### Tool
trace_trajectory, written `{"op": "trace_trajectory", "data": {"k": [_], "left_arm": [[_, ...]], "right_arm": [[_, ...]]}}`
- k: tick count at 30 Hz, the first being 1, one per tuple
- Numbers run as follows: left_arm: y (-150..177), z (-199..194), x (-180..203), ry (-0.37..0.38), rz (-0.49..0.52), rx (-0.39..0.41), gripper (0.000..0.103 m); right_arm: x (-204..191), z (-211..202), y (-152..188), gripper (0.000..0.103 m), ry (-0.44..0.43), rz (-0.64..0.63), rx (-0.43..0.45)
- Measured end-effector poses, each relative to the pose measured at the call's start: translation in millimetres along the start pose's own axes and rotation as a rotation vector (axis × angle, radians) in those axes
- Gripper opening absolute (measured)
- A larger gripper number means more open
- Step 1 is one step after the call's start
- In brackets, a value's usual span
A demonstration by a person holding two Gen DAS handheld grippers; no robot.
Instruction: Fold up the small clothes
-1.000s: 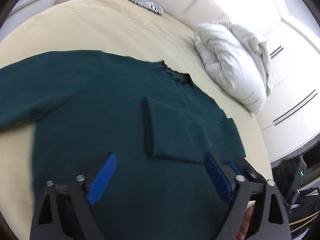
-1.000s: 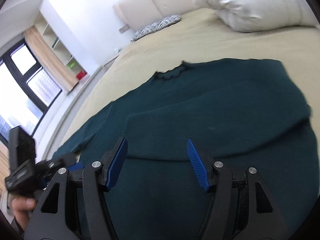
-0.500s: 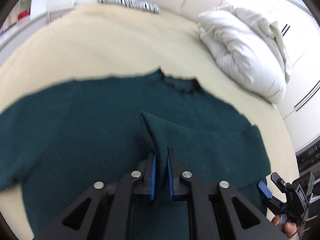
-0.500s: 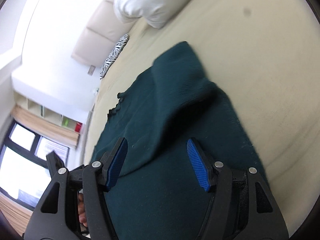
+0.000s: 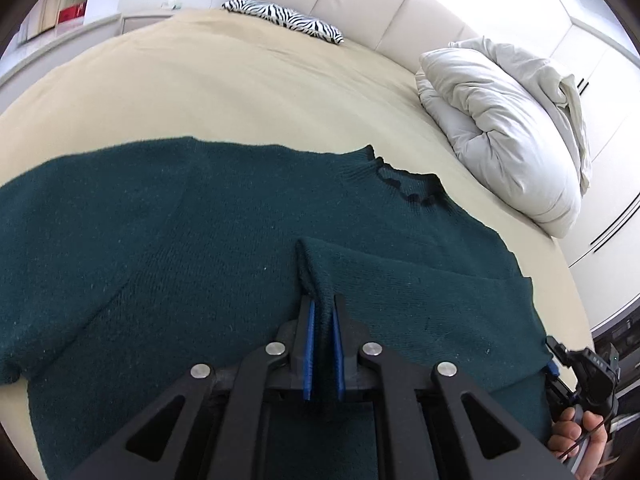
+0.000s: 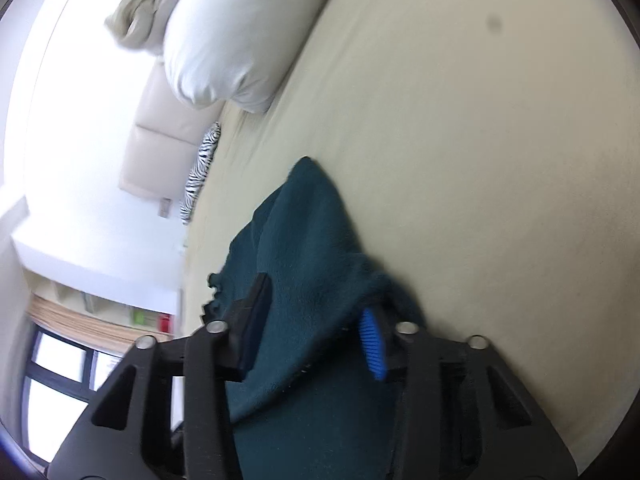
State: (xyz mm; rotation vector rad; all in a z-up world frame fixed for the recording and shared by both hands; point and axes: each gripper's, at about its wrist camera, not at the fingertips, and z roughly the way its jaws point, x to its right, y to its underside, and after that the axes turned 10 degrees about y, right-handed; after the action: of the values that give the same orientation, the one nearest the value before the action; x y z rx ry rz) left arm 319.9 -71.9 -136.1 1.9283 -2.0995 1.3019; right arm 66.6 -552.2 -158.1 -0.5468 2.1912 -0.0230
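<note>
Now the dark green sweater [image 5: 180,240] lies spread flat over the beige bed [image 5: 240,92], its body covering the near part of the mattress and its frilled collar [image 5: 404,184] pointing toward the headboard side. One sleeve stretches out flat toward the left edge of the bed. The other sleeve [image 5: 400,276] is folded inward across the chest, and its cuff end is bunched up into a raised ridge.

The left gripper [image 5: 321,312] is clamped on that ridge of sleeve fabric, its two blue pads pressed nearly together with the knit pinched between them.

At the right edge of the sweater, in the left wrist view, the right gripper [image 5: 554,364] is seen at the hem side of the garment, with the person's hand [image 5: 576,436] wrapped around its handle. In its own view the right gripper [image 6: 312,340] straddles a lifted fold of the sweater [image 6: 308,248]: its jaws stand apart, with fabric draped between them and over the right blue pad [image 6: 372,356]. Whether the pads actually press the cloth cannot be told, since the picture is blurred.

A crumpled white duvet [image 5: 512,128] sits on the bed near the right edge by the headboard, well apart from the sweater. A zebra-striped cushion [image 5: 284,20] rests at the far edge against the padded cream headboard [image 5: 360,4].
</note>
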Motion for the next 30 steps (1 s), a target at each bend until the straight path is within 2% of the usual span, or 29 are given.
{"op": "trace_trajectory", "data": {"k": [2,4,5,7,8,11,12,14,17,20,22,23,24,26,30], "left_arm": [[0.7,2.2,0.2,-0.002,0.001,0.001,0.009],[0.9,3.1,0.1,0.004,0.005,0.0,0.01],[2.2,2.2,-0.9,0.007,0.009,0.001,0.011],[4.3,3.5,-3.7,0.014,0.01,0.007,0.012],[5.1,4.2,-4.9,0.017,0.008,0.011,0.012],[6.6,5.5,-4.2,0.015,0.01,0.022,0.012],[7.0,5.4,-4.3,0.015,0.011,0.024,0.012],[8.0,4.7,-6.6,0.029,0.005,0.029,0.012],[10.1,3.6,-10.7,0.05,-0.001,0.04,0.012],[9.8,3.0,-12.7,0.056,-0.001,0.039,0.012],[9.4,1.7,-11.7,0.053,0.002,0.042,0.01],[8.8,0.6,-10.0,0.05,0.009,0.044,0.009],[8.1,-1.5,-7.9,0.042,0.014,0.053,0.009],[4.6,-7.1,-2.2,0.032,0.024,0.078,0.009],[0.4,-8.3,8.2,0.0,0.078,0.092,0.009]], "right_arm": [[5.0,-1.5,1.5,0.013,-0.014,-0.032,0.015],[-0.6,-5.0,5.8,0.017,-0.005,-0.053,0.016],[-7.2,-5.0,10.9,0.021,-0.01,-0.058,0.003],[-25.2,-12.1,17.6,0.041,-0.009,-0.103,-0.009],[-40.7,-14.7,24.2,0.046,0.014,-0.148,0.004],[-75.9,-37.1,16.2,0.047,0.088,-0.318,0.094],[-90.5,-35.9,9.7,0.053,0.118,-0.378,0.123],[-113.2,-19.2,-2.6,0.055,0.163,-0.482,0.124],[-133.1,29.2,-25.8,0.055,0.297,-0.581,0.084],[-126.1,72.5,-47.5,0.047,0.405,-0.557,0.021],[-118.6,87.6,-52.7,0.041,0.411,-0.562,-0.005],[-120.6,91.7,-52.1,0.036,0.414,-0.591,0.003],[-124.0,95.2,-51.3,0.022,0.425,-0.626,0.008],[-126.3,96.4,-49.9,0.008,0.445,-0.671,0.022],[-118.4,80.9,-50.0,0.006,0.422,-0.655,0.077]]}}
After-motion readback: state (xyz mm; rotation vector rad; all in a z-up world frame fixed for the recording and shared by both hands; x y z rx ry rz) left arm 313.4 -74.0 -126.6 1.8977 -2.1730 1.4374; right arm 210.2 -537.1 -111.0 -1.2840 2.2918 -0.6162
